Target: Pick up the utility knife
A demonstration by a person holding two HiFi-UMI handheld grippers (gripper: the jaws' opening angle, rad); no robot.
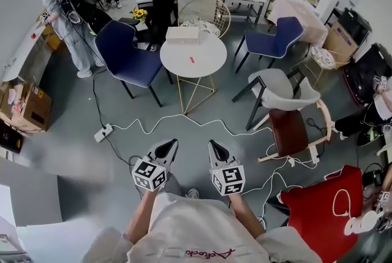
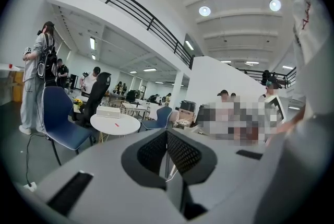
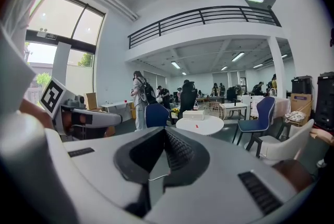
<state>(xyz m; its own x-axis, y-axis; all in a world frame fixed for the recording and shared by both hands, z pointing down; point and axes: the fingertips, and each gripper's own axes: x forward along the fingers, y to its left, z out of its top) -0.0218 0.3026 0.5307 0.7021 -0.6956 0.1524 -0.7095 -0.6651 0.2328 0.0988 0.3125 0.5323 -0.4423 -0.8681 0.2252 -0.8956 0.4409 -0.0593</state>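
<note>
A small red utility knife (image 1: 191, 60) lies on the round white table (image 1: 208, 62), well ahead of me across the floor. The knife also shows as a red speck in the left gripper view (image 2: 116, 124) and in the right gripper view (image 3: 196, 118). My left gripper (image 1: 170, 143) and right gripper (image 1: 212, 144) are held side by side in front of my body, far short of the table. Both point toward the table. Each has its jaws together with nothing between them, as the left gripper (image 2: 167, 134) and right gripper (image 3: 164, 131) views show.
A white box (image 1: 182, 35) sits at the table's far edge. A blue chair (image 1: 125, 53) stands left of the table, a grey chair (image 1: 278, 90) to its right. A white cable (image 1: 184, 118) and power strip (image 1: 102, 132) lie on the floor between. People stand at the far left.
</note>
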